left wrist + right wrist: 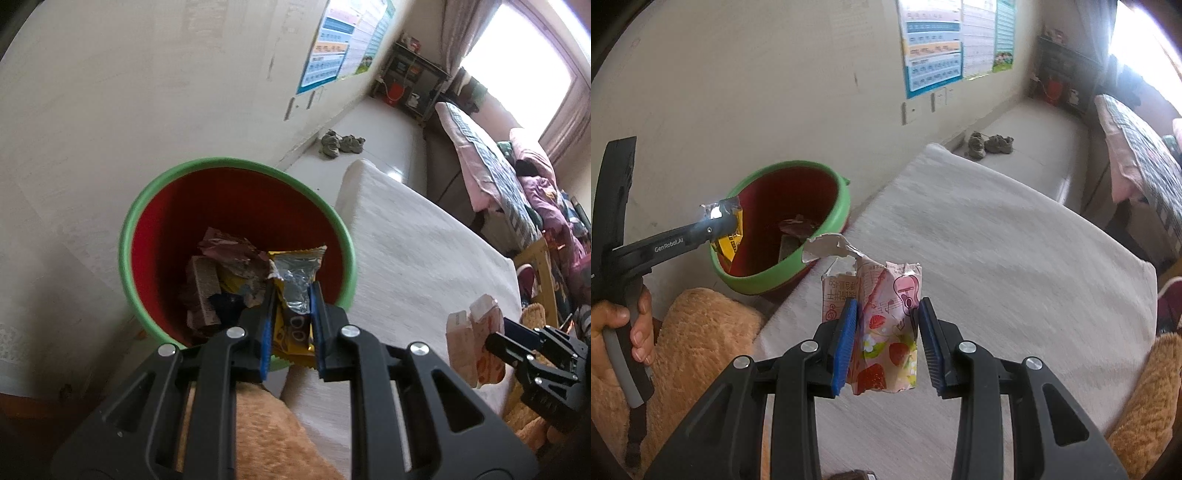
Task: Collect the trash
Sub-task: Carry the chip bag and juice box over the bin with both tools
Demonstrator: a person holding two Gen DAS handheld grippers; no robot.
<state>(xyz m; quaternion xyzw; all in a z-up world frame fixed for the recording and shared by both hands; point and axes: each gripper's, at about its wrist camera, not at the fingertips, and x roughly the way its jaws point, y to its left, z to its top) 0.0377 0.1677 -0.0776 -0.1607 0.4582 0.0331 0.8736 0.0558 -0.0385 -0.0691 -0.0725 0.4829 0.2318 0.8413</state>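
Note:
A red bin with a green rim [236, 166] stands on the floor by the wall, with several wrappers [229, 258] inside; it also shows in the right wrist view [783, 273]. My left gripper [291, 291] is shut on a yellow and silver snack wrapper [295, 273] and holds it over the bin's near rim; it shows from the side in the right wrist view [726, 221]. My right gripper [888, 310] is shut on a torn pink strawberry carton [882, 325] above the white-covered table [1015, 258].
A tan fluffy cushion [698, 332] lies below the grippers by the bin. Shoes [990, 144] lie on the floor beyond the table. A bed with bedding [491, 162] and a dark shelf [410, 81] stand at the far right. Posters [934, 48] hang on the wall.

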